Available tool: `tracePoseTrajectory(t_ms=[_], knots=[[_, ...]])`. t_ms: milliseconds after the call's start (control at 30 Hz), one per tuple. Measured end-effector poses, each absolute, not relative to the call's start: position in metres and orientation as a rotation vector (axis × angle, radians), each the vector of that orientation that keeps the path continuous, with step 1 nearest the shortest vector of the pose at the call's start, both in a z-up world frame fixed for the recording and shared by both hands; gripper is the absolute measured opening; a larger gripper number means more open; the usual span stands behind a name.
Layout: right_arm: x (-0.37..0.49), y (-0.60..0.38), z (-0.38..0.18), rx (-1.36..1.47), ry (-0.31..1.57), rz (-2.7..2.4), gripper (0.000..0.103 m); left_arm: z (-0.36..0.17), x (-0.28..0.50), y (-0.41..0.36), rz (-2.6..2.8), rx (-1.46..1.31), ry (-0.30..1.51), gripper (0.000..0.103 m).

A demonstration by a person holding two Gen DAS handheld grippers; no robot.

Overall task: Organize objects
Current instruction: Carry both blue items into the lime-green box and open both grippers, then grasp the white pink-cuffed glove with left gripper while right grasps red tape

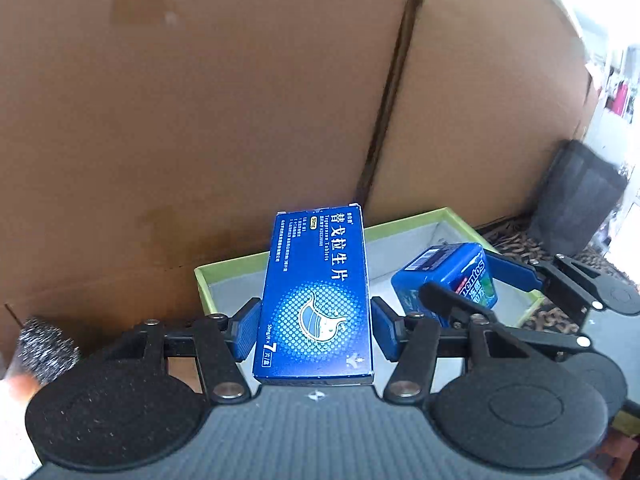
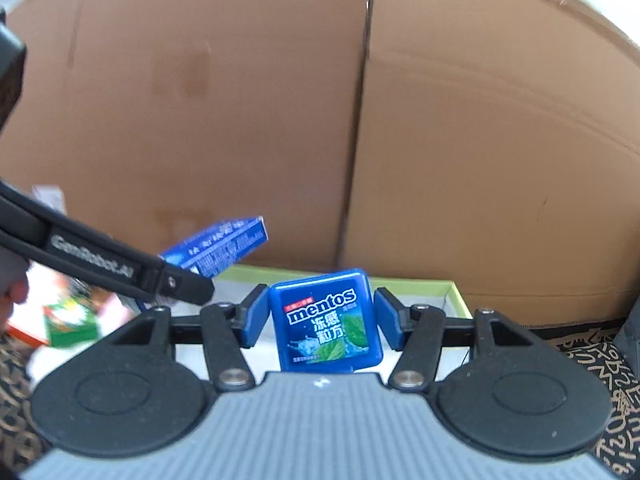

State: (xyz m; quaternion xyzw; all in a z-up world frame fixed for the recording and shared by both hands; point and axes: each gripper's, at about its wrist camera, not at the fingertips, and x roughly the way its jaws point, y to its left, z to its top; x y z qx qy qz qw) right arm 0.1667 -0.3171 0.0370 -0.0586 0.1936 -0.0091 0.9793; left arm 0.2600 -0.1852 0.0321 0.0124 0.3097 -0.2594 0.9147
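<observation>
Two hand-held grippers, each clamped on a blue package, above a green-rimmed tray.

The left gripper (image 1: 316, 326) has its blue pads pressed against both long sides of a blue tablet box (image 1: 318, 300), jaws about half open, the box flat with its printed face up. The right gripper (image 2: 322, 322) grips a blue Mentos tin (image 2: 326, 320) between its pads, label facing the camera. Both packages hang over the shallow tray (image 1: 404, 226), which has a pale floor and sits against a wall of brown cardboard boxes (image 1: 200, 100). In the left view the tin sits toward the tray's right side, the tablet box near its left. A patterned dark cloth (image 2: 600, 368) lies under the tray's right edge.
</observation>
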Motion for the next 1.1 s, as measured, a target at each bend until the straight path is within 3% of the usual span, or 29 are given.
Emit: tracePoseTrajectory(t_ms=[100,167,200,267,333,467,733,1100], knots=[[0.189,-0.321,0.017,-0.136,0.452,-0.027,0.056,0.019,0.271,-0.188,-0.542,0.011,0.634,0.061],[0.2,-0.322,0.007,-0.148,0.493,-0.019,0.056,0.014,0.274,-0.188,-0.564,-0.021,0.635,0.077],[0.201,-0.322,0.004,-0.152,0.494,-0.025,0.058,0.013,0.276,-0.188,-0.553,-0.028,0.648,0.09],[0.195,-0.322,0.003,-0.165,0.454,-0.058,0.086,0.012,0.273,-0.187,-0.525,-0.028,0.635,0.09],[0.183,-0.322,0.004,-0.169,0.409,-0.069,0.097,0.012,0.264,-0.183,-0.514,-0.03,0.62,0.09],[0.157,-0.319,0.01,-0.126,0.377,-0.08,0.103,0.021,0.24,-0.188,-0.487,-0.046,0.6,0.09],[0.084,-0.301,0.014,-0.024,0.344,-0.034,0.103,0.034,0.166,-0.134,-0.42,-0.172,0.582,0.09],[0.027,-0.214,0.003,-0.017,0.411,0.189,0.103,0.003,0.074,-0.031,-0.214,-0.177,0.669,0.09]])
